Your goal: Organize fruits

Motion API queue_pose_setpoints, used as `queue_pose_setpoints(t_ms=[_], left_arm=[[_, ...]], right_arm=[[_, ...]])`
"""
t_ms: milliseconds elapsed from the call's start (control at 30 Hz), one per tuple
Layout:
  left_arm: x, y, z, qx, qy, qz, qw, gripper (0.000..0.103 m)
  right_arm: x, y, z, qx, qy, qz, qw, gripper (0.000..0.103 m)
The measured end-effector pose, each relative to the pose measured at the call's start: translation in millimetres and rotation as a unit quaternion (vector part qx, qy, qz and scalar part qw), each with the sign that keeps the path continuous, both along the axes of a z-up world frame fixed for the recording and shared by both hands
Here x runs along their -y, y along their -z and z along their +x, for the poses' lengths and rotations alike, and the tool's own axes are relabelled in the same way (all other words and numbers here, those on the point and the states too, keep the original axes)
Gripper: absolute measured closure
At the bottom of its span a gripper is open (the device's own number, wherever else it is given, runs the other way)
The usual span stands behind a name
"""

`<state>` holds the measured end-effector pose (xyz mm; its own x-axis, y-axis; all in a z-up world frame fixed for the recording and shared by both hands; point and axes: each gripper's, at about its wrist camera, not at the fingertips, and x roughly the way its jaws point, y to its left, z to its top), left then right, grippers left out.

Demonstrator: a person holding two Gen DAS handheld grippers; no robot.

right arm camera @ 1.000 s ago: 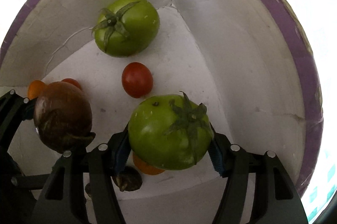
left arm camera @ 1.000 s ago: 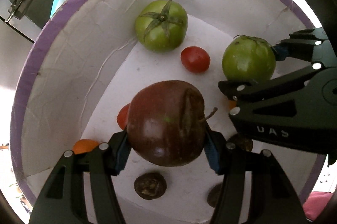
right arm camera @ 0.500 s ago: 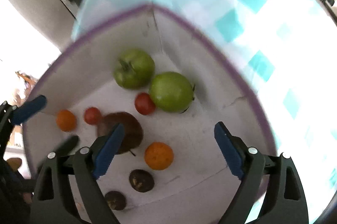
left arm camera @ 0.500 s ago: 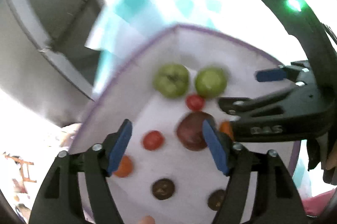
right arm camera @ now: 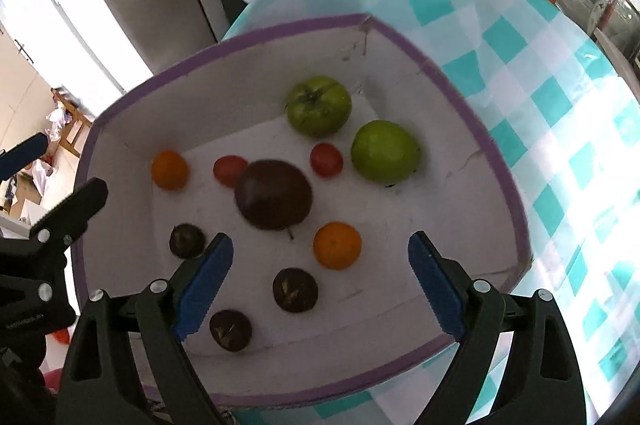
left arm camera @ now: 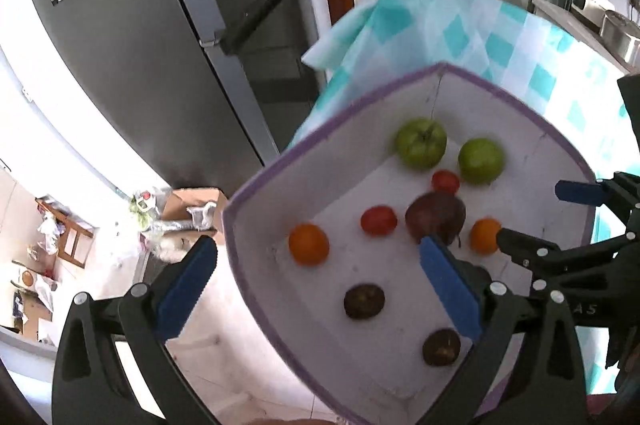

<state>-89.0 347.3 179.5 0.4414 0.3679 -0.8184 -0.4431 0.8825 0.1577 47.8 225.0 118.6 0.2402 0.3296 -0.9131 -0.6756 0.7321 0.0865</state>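
Both grippers have let go of their fruit since a second ago and pulled up and back from the box: then the left gripper (left arm camera: 316, 287) was clamped on the dark red apple (right arm camera: 273, 195) and the right gripper (right arm camera: 320, 283) on a green tomato (right arm camera: 385, 151); both fruits now lie loose on the box floor

Left gripper: jaws opening, very wide, nothing between the blue pads (left arm camera: 186, 287); it hangs above the near left rim of the box (left arm camera: 248, 285), one finger outside the wall, one over the inside

Right gripper: jaws spread wide, empty, above the near edge of the box

Box: white inside, purple rim, sits on the bench under a teal-and-white checked cloth (right arm camera: 560, 113)

Contents, right wrist view:
- second green tomato (right arm camera: 319, 106) in the far corner, stalk up; the released green tomato just beside it to the right
- small red tomato (right arm camera: 326, 160) between the released green tomato and the apple
- another red tomato (right arm camera: 229, 169) touching the apple's left side
- one orange (right arm camera: 170, 170) by the left wall, another orange (right arm camera: 337, 245) just right of the apple stalk
- three dark brown round fruits (right arm camera: 295, 290) near the front, well apart

Grey fridge (left arm camera: 160, 45) behind the bench
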Motion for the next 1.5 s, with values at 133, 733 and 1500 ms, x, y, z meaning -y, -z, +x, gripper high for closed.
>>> queue_pose_setpoints(t_ms=[133,733,1500], left_arm=[[-1,11,-5,-0.006,-0.003,-0.019,0.9998,0.001],[-4,29,9,-0.022,0.015,-0.041,0.9988,0.001],[10,27,14,-0.019,0.01,-0.048,0.9986,0.002]], right_arm=[[3,-4,-6,0.007,0.001,-0.006,1.0,0.016],[-1,1,-7,0.004,0.007,-0.007,1.0,0.016],[16,-5,-5,0.014,0.01,0.006,1.0,0.016]])
